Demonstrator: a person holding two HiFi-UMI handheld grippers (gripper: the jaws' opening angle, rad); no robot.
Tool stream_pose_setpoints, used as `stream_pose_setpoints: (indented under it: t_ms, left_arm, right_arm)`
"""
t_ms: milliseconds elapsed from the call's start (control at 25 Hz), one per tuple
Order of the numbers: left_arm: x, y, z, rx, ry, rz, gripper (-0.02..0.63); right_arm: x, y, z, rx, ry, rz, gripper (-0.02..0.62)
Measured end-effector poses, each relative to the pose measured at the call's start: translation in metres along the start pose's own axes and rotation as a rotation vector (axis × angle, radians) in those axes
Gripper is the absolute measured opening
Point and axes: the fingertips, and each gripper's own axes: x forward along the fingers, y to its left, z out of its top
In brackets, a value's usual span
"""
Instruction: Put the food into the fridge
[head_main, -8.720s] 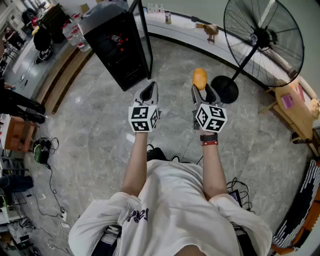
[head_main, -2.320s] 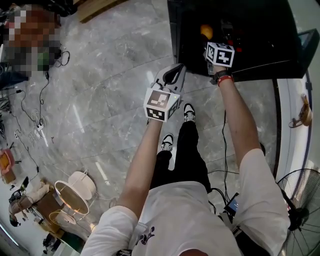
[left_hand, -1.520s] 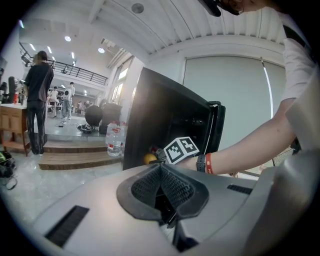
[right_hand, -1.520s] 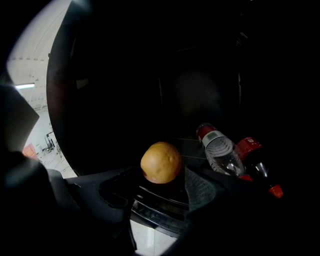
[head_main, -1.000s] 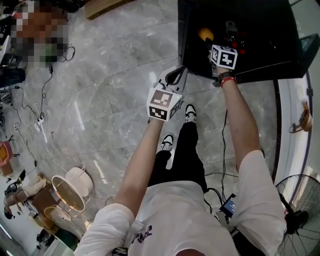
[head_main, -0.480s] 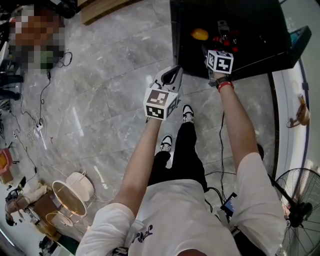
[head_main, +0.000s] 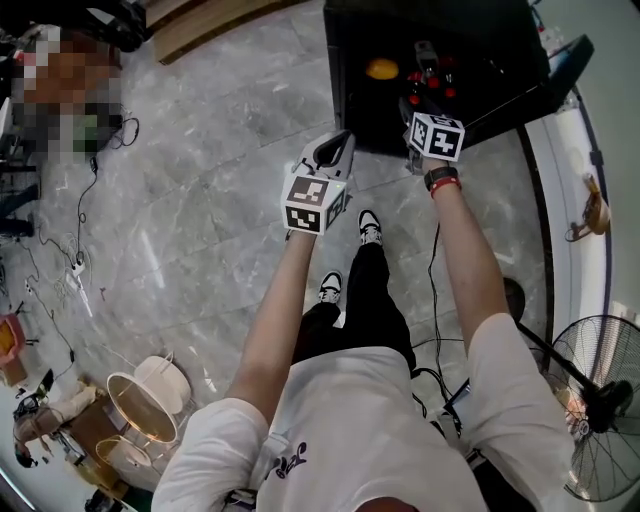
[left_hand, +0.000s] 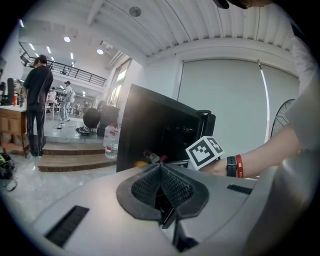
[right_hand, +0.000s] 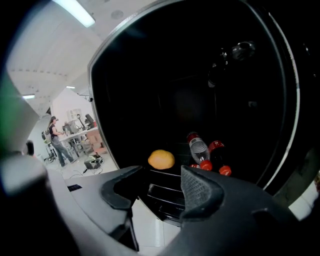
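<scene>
Withdrawing from the fridge is the step in hand, by my reading. The orange already lies on a shelf inside, at the top of the head view, touching neither tool.

Right tool: jaws apart with nothing between them. They have just been closing a little. In the right gripper view the orange sits beyond the jaws, left of centre, with the bottles lying just to its right.

Left tool: jaws together, empty, held at the middle of the head view, outside the fridge.

To do the step well:
- Draw the right tool straight back along its own line, clear of the shelf edge.
- Keep it away from the bottles so nothing rolls.
- Watch that the orange stays at rest, as it may roll.
- Once clear, attend to the door, which stands open at upper right.

Against the frame a second ago, the right tool's cube stood just below the orange, well into the fridge. Now it sits at the opening, lower and apart from the fruit. The left tool has hardly shifted.
</scene>
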Motion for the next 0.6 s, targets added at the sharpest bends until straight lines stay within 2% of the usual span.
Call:
stream_pose_setpoints:
  t_ms: [600]
  left_arm:
    - [-0.041,-0.019,0.022,0.013,-0.001,-0.013,0.018]
  right_arm:
    - [-0.107,0.023,0.008,-0.002,-0.02,-0.005,0.194]
